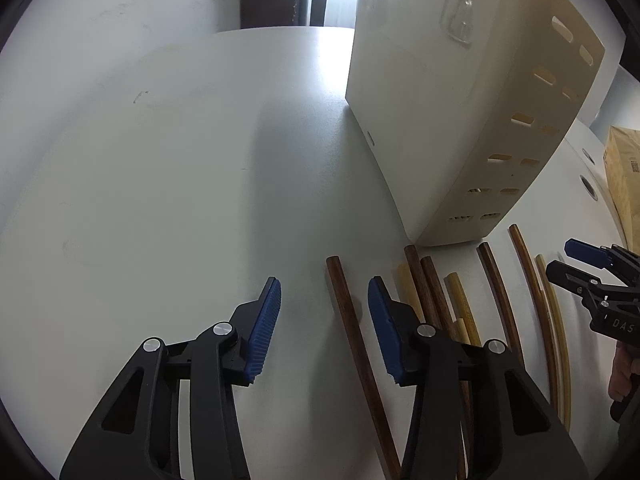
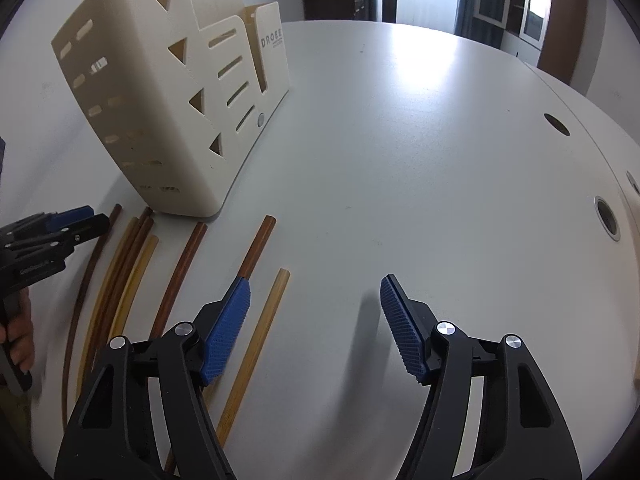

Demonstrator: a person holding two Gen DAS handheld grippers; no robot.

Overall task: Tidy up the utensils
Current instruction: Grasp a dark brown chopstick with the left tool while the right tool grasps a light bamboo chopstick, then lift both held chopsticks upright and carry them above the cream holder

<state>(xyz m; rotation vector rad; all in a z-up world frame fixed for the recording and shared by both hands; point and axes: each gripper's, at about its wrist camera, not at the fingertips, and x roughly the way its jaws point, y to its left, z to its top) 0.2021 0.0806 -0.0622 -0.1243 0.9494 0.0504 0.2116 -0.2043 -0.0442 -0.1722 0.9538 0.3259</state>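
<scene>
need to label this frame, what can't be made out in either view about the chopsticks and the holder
- Inside of the cream plastic slotted utensil holder: both views show only outer walls.
- Near ends of the dark brown wooden chopsticks and pale bamboo chopsticks: cut off by the bottom edge and hidden under the left gripper and right gripper.
- Exact chopstick count: several overlap.

The cream utensil holder [image 2: 168,92] carries grey capital letters on its lowest front panel that read roughly "DROEE", with a smaller line beneath too fine to make out. The right gripper [image 1: 582,266], seen from the left wrist, shows white letters "DAS" on its black body, cut off at the edge. The cardboard box [image 1: 624,172] has small print that is illegible.
</scene>
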